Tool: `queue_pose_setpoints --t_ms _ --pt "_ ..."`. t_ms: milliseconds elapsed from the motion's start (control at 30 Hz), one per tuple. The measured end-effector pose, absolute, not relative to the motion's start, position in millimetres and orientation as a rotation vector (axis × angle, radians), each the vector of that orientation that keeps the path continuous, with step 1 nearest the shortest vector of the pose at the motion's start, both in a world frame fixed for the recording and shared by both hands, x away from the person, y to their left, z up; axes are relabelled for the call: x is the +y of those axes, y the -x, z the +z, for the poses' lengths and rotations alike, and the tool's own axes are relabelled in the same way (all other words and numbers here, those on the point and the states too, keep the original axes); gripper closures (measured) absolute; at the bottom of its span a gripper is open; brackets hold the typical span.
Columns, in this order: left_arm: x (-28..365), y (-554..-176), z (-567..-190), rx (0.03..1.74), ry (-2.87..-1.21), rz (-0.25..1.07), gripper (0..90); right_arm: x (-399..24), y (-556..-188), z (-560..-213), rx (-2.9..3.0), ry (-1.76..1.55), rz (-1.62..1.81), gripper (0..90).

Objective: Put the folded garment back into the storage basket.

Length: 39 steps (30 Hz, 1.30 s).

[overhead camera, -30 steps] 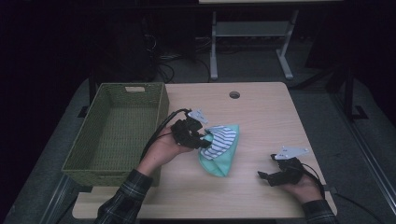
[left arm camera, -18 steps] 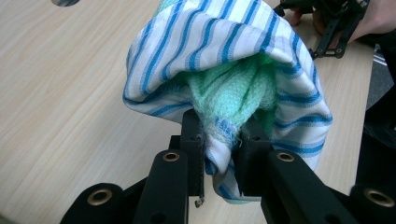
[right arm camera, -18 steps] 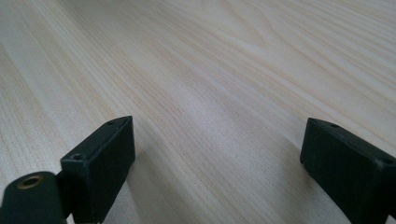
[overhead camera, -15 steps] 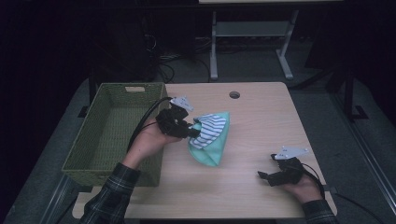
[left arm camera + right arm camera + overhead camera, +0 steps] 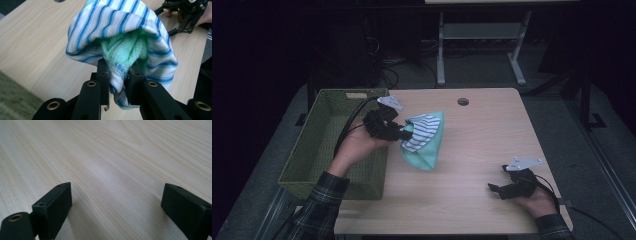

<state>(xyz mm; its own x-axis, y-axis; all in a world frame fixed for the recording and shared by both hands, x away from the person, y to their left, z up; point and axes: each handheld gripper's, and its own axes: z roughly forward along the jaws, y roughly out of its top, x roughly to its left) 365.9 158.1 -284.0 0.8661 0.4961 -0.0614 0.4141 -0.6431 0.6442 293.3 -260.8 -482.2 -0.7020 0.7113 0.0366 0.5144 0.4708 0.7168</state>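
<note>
A bunched cloth (image 5: pixel 424 140), mint green with a white and blue striped side, hangs above the wooden table (image 5: pixel 482 130). My left gripper (image 5: pixel 402 132) is shut on it beside the right wall of the green woven basket (image 5: pixel 319 150). In the left gripper view the cloth (image 5: pixel 125 45) is pinched between the two black jaws of the left gripper (image 5: pixel 119 82) and bulges out above them. My right gripper (image 5: pixel 495 189) rests low at the table's near right corner, open. In the right gripper view its fingers (image 5: pixel 53 205) stand wide apart over bare wood, nothing between them.
The basket sits at the table's left side and looks empty inside. A round cable hole (image 5: pixel 463 102) lies near the far edge. Beyond the table stands a metal frame (image 5: pixel 477 45) with cables on a dark floor.
My left gripper has carried the cloth up and to the left, toward the basket's right wall. The right gripper has stayed where it was.
</note>
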Motion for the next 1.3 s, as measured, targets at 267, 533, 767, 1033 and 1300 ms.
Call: queue_pose_setpoints --t_ms 267,533,767,1033,1300 --pt "181.4 -365.3 -275.8 0.713 -2.334 0.193 75.6 -260.8 -293.3 -482.2 2.45 -1.056 1.06 9.5" --pt "206.9 -363.5 -271.2 0.772 -2.321 0.225 75.5 -260.9 -293.4 -482.3 2.449 -1.057 1.059 9.5" --pt "227.3 -361.7 -265.5 0.816 -2.294 0.258 75.5 -261.0 -293.6 -482.4 2.447 -1.058 1.061 9.5" --pt "257.5 -358.0 -261.2 0.89 -2.253 0.298 75.5 -260.9 -293.5 -482.2 2.444 -1.068 1.057 9.5" --pt "285.6 -353.9 -259.5 0.961 -2.221 0.33 75.5 -261.2 -293.7 -482.4 2.443 -1.063 1.057 9.5"
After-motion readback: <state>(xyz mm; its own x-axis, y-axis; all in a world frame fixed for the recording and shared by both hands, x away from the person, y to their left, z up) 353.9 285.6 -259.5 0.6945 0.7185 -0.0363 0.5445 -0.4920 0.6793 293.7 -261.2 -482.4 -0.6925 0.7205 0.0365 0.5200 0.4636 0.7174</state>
